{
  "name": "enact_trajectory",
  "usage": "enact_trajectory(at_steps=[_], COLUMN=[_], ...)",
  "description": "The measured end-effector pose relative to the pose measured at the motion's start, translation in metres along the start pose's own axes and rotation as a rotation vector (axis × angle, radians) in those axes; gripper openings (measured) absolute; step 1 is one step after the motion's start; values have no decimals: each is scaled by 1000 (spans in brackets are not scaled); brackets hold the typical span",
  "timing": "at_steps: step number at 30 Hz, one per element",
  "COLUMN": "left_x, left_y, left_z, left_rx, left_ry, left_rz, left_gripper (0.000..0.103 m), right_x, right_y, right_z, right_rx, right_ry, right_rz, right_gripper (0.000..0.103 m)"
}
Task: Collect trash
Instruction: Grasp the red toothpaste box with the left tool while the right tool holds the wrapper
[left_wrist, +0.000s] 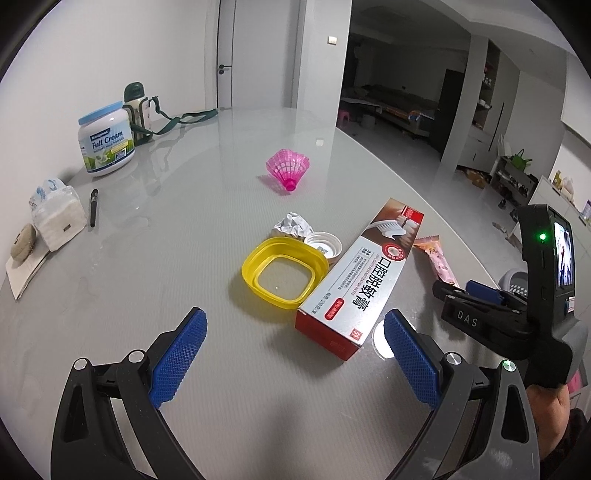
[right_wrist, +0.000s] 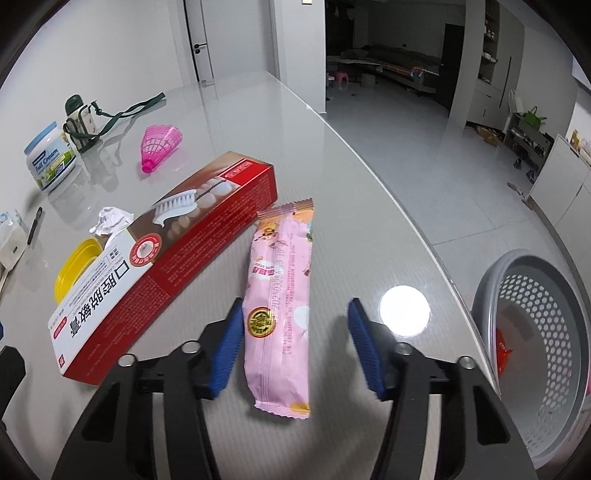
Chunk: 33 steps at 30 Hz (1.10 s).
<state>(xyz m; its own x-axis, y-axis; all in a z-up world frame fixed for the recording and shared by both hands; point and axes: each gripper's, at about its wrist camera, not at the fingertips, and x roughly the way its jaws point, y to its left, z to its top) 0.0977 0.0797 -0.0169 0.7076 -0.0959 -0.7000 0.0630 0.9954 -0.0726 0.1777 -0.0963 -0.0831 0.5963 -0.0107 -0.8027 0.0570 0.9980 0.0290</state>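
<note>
My right gripper (right_wrist: 295, 345) is spread wide with its blue pads on either side of the long pink foil snack wrapper (right_wrist: 280, 306), which lies flat on the glossy grey table (right_wrist: 332, 177); the left pad looks just beside or touching the wrapper's edge, the right pad stands clear, and nothing is gripped yet. My left gripper (left_wrist: 295, 363) is also released and holds nothing, hanging over bare tabletop just short of the near end of the red and silver toothpaste carton (left_wrist: 358, 273).

Off the table's edge to my right sits the grey perforated plastic waste basket (right_wrist: 546, 332), with something red already lying in its bottom, so I judge at least one piece has gone in.

Most of the job is left. Beside the carton lie the yellow square plastic lid ring (left_wrist: 284, 273), the small white round cap (left_wrist: 324, 244) and the crumpled white paper ball (left_wrist: 293, 224), the three packed close together. Farther out, well apart from them, the pink plastic shuttlecock-shaped piece (left_wrist: 287, 169) lies on its side.

At the far left stand a white milk powder tub with a pale blue lid (left_wrist: 107, 142) and a green-capped flask with a strap (left_wrist: 138, 110); I take those for keepers, not trash.
</note>
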Motion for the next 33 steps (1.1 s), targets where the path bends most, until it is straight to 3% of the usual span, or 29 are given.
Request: enact_trajectory(at_steps=[1, 4, 13, 26, 33], left_x=[0, 4, 28, 82, 92], left_y=[-1, -8, -31, -67, -86], left_z=[1, 4, 22, 39, 37], left_rx=[3, 19, 67, 141, 195], left_ry=[-1, 2, 43, 127, 132], left_rz=[-2, -17, -55, -68, -38], left_gripper=[95, 95, 95, 95, 84], right_x=[-1, -4, -38, -82, -85], right_y=[0, -4, -33, -77, -92], right_z=[0, -2, -26, -53, -58], right_rx=[-2, 12, 77, 118, 145], right_ry=[-2, -5, -13, -54, -54], right_rz=[2, 40, 134, 189, 197], right_gripper=[29, 28, 27, 27, 27])
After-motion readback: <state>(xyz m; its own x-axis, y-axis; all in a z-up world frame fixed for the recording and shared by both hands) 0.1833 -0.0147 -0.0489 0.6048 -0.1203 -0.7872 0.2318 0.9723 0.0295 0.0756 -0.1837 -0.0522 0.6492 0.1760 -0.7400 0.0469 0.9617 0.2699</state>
